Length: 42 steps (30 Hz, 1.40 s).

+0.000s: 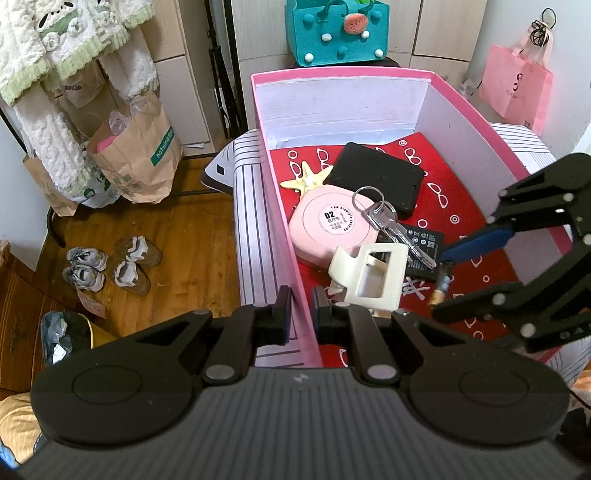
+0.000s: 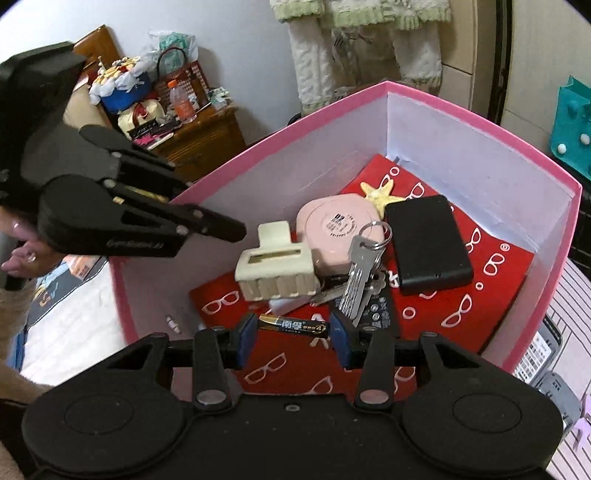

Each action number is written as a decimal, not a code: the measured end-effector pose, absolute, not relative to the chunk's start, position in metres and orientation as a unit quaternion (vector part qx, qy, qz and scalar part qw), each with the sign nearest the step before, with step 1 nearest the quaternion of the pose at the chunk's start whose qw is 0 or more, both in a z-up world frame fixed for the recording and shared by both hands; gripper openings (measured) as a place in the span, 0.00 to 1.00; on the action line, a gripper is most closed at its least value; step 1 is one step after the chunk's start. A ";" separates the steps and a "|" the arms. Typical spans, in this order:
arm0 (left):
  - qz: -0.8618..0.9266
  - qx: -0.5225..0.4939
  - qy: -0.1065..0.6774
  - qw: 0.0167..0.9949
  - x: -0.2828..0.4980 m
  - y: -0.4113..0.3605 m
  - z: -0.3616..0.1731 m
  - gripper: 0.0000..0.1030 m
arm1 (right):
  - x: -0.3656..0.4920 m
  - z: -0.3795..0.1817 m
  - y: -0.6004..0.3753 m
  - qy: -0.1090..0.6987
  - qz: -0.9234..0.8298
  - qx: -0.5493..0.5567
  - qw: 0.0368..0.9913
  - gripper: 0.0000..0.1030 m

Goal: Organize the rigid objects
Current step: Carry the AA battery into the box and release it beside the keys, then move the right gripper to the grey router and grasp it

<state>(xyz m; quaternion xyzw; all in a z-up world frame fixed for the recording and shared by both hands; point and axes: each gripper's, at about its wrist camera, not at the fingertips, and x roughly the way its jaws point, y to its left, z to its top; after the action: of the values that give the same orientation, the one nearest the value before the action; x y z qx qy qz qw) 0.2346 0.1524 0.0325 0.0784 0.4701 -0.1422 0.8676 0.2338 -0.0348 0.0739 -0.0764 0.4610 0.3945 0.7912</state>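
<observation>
Left hand-held gripper [image 1: 300, 308] clamps pink box [image 1: 280, 206] wall; keys [image 1: 391, 225], hair clip [image 1: 369, 275], pink case [image 1: 332, 229] already inside | right hand-held gripper [image 2: 293, 328] holds battery [image 2: 293, 326] endwise above box floor; release left, judging so.

teal felt bag [image 1: 337, 31] behind the far edge of the bed [image 1: 255, 236] | pink paper bag [image 1: 515, 86] on wall | brown paper bags [image 1: 138, 153] and shoes [image 1: 110, 267] on wooden floor [image 1: 177, 236] | wooden cabinet [image 2: 201, 142], orange bottle [image 2: 181, 101] on top
</observation>
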 end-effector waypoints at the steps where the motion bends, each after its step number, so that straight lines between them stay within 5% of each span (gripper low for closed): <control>1: -0.142 0.079 0.469 0.868 0.234 0.152 0.032 0.10 | 0.235 0.074 -0.037 0.462 0.392 -0.070 0.792 0.49; 20: -0.141 0.073 0.477 0.865 0.235 0.154 0.035 0.10 | 0.190 0.126 -0.146 0.370 0.301 0.003 0.879 0.58; 42: -0.127 0.094 0.515 0.843 0.228 0.145 0.045 0.12 | 0.161 0.064 -0.231 0.326 0.191 0.020 0.926 0.70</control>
<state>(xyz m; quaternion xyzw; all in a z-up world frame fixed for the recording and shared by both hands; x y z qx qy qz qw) 0.2275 0.1451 0.0453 0.0936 0.5149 -0.1272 0.8426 0.1608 -0.2311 0.0639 0.0198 0.3264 0.1907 0.9256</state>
